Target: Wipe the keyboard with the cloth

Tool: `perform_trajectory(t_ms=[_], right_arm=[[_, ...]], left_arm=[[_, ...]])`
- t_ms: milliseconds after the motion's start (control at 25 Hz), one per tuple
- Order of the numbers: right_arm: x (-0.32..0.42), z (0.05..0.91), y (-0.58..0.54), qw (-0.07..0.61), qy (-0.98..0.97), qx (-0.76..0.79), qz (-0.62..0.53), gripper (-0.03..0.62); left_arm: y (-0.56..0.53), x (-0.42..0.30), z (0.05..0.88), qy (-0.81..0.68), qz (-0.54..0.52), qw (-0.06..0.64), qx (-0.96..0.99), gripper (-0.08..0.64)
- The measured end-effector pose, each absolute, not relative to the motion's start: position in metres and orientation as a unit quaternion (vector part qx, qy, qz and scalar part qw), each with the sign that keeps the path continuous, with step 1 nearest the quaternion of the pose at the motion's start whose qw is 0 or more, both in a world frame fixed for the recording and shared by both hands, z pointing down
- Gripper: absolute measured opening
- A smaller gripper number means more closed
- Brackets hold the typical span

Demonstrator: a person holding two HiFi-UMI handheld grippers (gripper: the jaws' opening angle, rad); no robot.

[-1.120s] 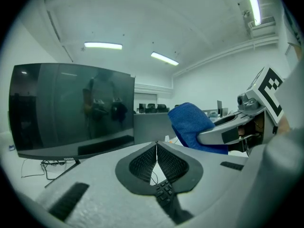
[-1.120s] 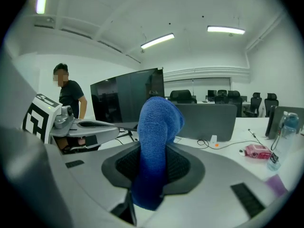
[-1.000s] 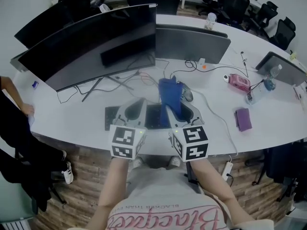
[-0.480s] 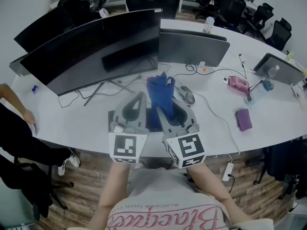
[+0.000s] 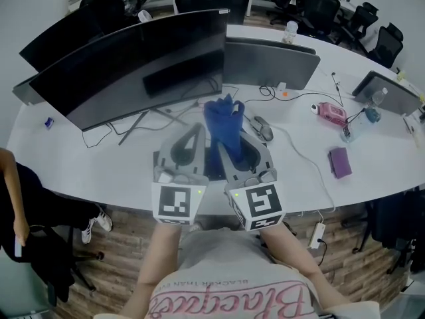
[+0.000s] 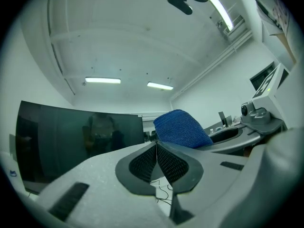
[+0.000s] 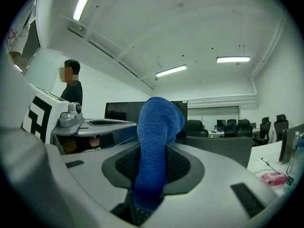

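– Cloth (image 5: pixel 224 119): how does it look?
– Deep blue, ribbed knit, matte. It's bunched into one thick roll, nothing spread flat. The top is rounded and folded over in the right gripper view. From the head view the top edge shows a few small peaks.

– Where is it?
– In the right claw (image 7: pixel 151 167), clamped between its two dark pads (image 7: pixel 183 167). The lower end runs down past the pads into the claw's throat. The rest stands free beyond the tips.

– Long axis?
– It follows the claw's own line, straight out from the pads. That claw is tilted upward, with ceiling lights (image 7: pixel 232 59) in its view. So the roll points up and away from the person, toward the monitor (image 5: pixel 133 58). The tip leans slightly right in the right gripper view.

– Keyboard?
– Keyboard (image 5: pixel 214 165) is on the tabletop (image 5: pixel 99 155) under both claws and mostly covered by them. Only a dark strip shows between them. The cloth's free end is in the air, seen against the far wall.

– Left claw?
– Left claw (image 6: pixel 156 148) has its jaws pressed together, pads meeting, nothing between. It sits just beside the right claw and is tilted upward too. The cloth shows past its right jaw.

– Anything else near?
– Mouse (image 5: pixel 260 129) is on the tabletop, just right of the cloth.
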State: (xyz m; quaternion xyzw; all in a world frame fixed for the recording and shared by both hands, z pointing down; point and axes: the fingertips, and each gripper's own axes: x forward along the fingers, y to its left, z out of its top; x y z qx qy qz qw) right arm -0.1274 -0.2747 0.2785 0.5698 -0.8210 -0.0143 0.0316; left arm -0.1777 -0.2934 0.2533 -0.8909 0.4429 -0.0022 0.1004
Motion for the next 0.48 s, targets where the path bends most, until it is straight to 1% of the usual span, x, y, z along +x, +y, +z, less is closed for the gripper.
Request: perform_trajectory(t_ms=[480], right_arm=[[-0.1359, 0.2728, -0.272, 0.023, -0.822, 0.568, -0.032, 0.11]], left_arm=[[-0.2908, -0.186, 0.2534, 0.452, -0.005, 0.108, -0.886, 0.006]])
